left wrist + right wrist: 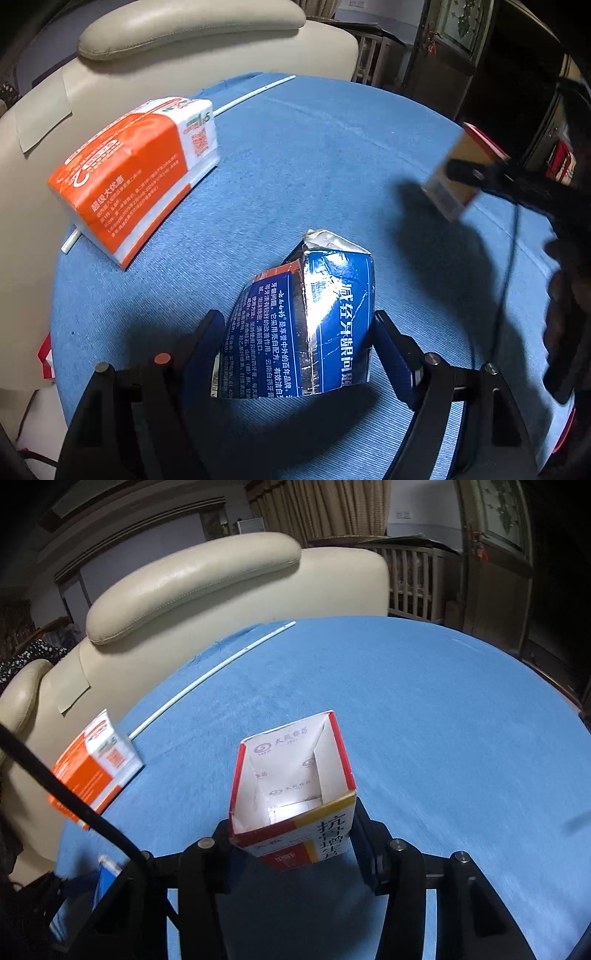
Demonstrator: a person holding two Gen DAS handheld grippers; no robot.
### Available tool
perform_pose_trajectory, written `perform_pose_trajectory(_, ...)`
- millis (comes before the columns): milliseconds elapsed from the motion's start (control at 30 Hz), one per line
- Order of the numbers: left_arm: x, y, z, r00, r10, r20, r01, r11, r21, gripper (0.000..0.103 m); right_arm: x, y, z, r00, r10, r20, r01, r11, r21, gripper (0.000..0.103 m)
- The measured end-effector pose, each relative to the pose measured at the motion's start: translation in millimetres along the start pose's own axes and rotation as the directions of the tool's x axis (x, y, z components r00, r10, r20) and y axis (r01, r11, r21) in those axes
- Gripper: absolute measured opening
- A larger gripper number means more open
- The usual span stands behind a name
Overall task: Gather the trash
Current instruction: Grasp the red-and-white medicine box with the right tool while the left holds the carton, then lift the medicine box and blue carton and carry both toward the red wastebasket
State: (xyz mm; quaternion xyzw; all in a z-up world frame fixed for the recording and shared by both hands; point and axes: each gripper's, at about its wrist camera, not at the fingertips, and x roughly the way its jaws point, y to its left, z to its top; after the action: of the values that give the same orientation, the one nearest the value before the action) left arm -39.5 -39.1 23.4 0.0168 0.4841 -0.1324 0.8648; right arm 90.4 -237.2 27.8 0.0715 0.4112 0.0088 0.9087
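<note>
Left gripper (299, 339) fingers clamp crushed blue toothpaste box (306, 317) | right gripper (291, 834) fingers grip open red-and-white carton (295, 775) | blue surface (424, 709)

Crushed blue toothpaste carton (310, 325): large white characters "减轻牙龈问题"; smaller column text includes "百年品牌", rest too fine to read. Orange tissue pack (136, 177): white "超级大优惠", a QR code on its white end. Open red-and-yellow box (295, 794): black "抗骨增生" on the yellow side; faint repeated logo inside, illegible.
</note>
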Motion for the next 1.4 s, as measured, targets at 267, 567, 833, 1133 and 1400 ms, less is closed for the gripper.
perform_pose_trajectory(267,-31.9,-26.7,-2.9,0.999,-0.021,0.045,0.019,0.999,0.047,0.081,-82.9,-24.5,-57.6,0.999,-0.019,0.032,0.016,0.996,0.093,0.052)
perform_pose_trajectory(567,-65.3,-55.7,-10.8,0.996,-0.03,0.086,0.021,0.994,0.108,0.081,-149.1,-38.6,-111.4,0.997,-0.021,0.079,0.006,0.983,0.186,0.052)
perform_pose_trajectory(833,-85.3,-84.4,-21.5,0.992,-0.041,0.118,0.02,0.985,0.172,0.081,-195.1,-52.2,-142.4,0.99,-0.022,0.141,-0.013,0.969,0.245,0.052)
perform_pose_trajectory(1133,-106.0,-113.2,-36.0,0.988,-0.066,0.141,0.031,0.971,0.237,0.081,-235.2,-61.7,-169.8,0.978,-0.051,0.201,-0.01,0.956,0.292,0.052)
perform_pose_trajectory(1400,-123.7,-130.0,-49.3,0.983,-0.092,0.161,0.044,0.959,0.282,0.081,-261.1,-65.8,-189.4,0.966,-0.086,0.244,-0.002,0.941,0.338,0.052)
